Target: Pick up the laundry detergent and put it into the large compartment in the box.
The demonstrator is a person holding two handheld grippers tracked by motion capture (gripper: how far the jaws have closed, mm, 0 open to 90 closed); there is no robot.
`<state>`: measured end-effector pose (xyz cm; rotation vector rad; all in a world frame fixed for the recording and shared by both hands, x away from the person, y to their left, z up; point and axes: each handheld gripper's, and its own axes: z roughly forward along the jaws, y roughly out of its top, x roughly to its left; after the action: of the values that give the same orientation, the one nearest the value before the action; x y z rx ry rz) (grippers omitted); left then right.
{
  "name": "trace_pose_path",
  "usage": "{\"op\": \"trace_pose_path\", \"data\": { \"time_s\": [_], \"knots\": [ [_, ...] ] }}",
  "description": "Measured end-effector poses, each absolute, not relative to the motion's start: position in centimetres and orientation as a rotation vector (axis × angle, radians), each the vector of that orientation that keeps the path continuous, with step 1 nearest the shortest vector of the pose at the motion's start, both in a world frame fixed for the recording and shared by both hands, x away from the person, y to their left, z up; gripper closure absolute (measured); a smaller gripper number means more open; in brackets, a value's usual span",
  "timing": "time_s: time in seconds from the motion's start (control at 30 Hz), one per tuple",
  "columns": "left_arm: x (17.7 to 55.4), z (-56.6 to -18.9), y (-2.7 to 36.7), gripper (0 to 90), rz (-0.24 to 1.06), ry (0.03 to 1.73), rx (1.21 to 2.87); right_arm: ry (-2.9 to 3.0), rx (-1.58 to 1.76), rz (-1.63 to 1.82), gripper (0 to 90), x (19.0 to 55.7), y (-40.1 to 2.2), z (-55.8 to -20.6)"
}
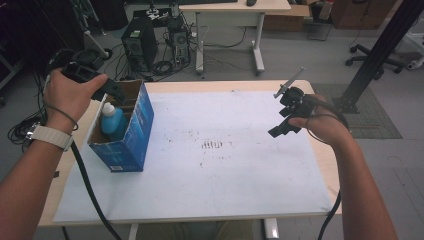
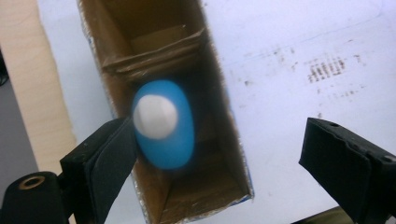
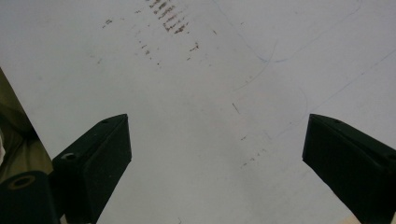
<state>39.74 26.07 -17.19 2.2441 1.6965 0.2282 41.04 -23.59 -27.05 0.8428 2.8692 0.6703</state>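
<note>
We hold the left gripper (image 2: pixel 215 154) above the blue carton (image 1: pixel 134 131), jaws apart and empty; the blue bottle (image 2: pixel 164 123) stands upright inside, cap up, directly below them. Our right gripper (image 3: pixel 217 158), jaws also apart, hovers over the white mat (image 1: pixel 240 165), well away from the carton.

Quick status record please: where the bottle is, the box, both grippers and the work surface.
bottle: blue bottle with a white cap, standing upright inside the box
box: blue cardboard box, open at the top, near the left edge of the white sheet
left gripper: left gripper above the box, jaws wide apart, pads not pressing on the bottle
right gripper: right gripper open over bare sheet, nothing between the jaws
surface: white sheet on the table, with dark smudges near its middle
</note>
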Motion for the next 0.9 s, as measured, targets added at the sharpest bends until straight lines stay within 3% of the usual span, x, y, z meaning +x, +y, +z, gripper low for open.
{"op": "trace_pose_path", "data": {
  "time_s": [0.57,0.9],
  "knots": [
    [39.4,-16.4,23.4,10.8,0.223,1.516,2.369,2.876,0.841,0.661,8.1,41.2,-23.4,-27.1],
    [39.4,-16.5,22.8,10.9,0.131,1.432,2.416,2.877,0.841,0.659,8.1,41.2,-23.3,-27.1]
  ]
}}
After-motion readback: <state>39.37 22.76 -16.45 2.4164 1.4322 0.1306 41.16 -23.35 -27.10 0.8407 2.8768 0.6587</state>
